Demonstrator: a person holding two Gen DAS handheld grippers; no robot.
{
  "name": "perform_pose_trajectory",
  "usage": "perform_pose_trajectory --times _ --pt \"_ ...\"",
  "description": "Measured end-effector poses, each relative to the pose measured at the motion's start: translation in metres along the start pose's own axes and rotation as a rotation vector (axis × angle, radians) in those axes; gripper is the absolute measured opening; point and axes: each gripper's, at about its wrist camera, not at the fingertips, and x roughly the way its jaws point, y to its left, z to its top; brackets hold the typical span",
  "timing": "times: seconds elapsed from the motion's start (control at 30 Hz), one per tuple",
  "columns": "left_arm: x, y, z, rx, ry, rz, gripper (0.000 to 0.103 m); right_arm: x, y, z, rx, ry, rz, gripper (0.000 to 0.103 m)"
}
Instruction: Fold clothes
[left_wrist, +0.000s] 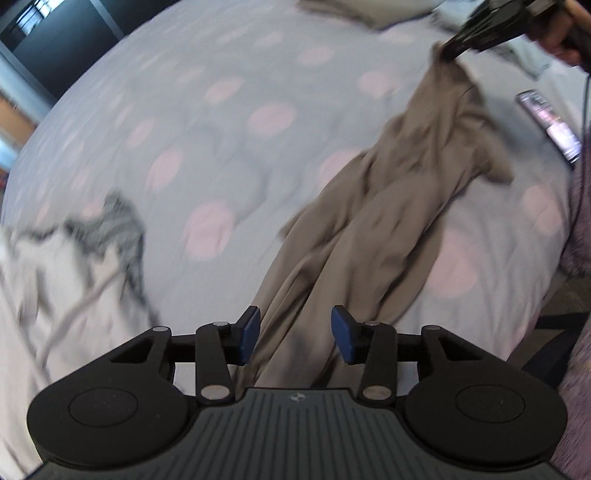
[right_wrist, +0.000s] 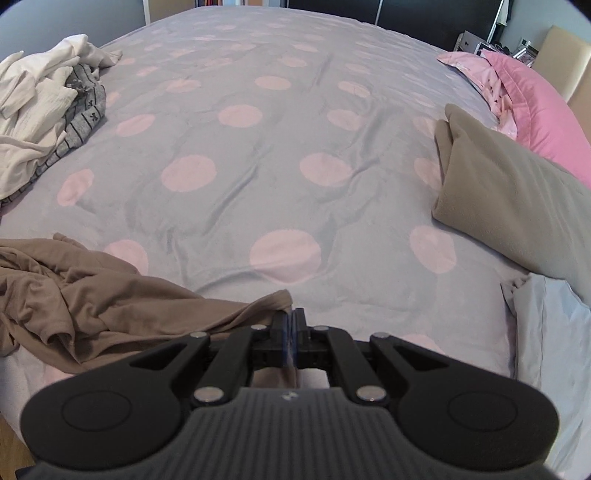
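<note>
I see my left gripper (left_wrist: 294, 334) with its blue pads (left_wrist: 248, 334) spread apart, the tan garment (left_wrist: 388, 218) running between them without being pressed. My right gripper (right_wrist: 291, 328) is pressed together, pinching one edge of that garment. It lies rumpled on the near part of the grey, pink-dotted bedspread (right_wrist: 258, 155). A pile of white and grey clothes (right_wrist: 44, 118) sits far left.

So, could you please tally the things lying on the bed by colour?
Brown: 2, shirt, folded blanket
Pink: 2, pillows
White and grey: 1, clothes pile
Light blue: 1, cloth
Black: 1, phone
Total: 7
</note>
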Motion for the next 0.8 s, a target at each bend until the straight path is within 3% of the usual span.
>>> perform_pose_trajectory --times 0.17,0.23,0.3,0.4,0.57,0.8 --pt "0.025 -0.019 0.032 0.033 -0.055 -0.081 0.041 -0.003 -0.002 -0.002 -0.004 -0.004 0.001 0.007" --pt "0.039 -0.026 0.038 0.033 -0.044 -0.079 0.017 -0.004 -0.002 -0.003 -0.009 -0.006 -0.002 0.007" --pt "0.050 -0.027 0.038 0.012 -0.026 -0.088 0.005 -0.005 -0.004 -0.004 -0.008 -0.007 0.004 0.007" --pt "0.053 -0.027 0.035 -0.009 -0.031 -0.129 0.001 -0.006 -0.006 -0.008 -0.006 -0.003 0.011 0.007" --pt "0.030 -0.047 0.025 0.055 -0.033 -0.174 0.000 0.001 -0.008 -0.013 0.002 0.018 0.006 0.007" --pt "0.035 -0.083 -0.004 0.115 0.053 -0.250 0.000 0.000 -0.005 -0.014 -0.007 0.016 0.026 0.007"
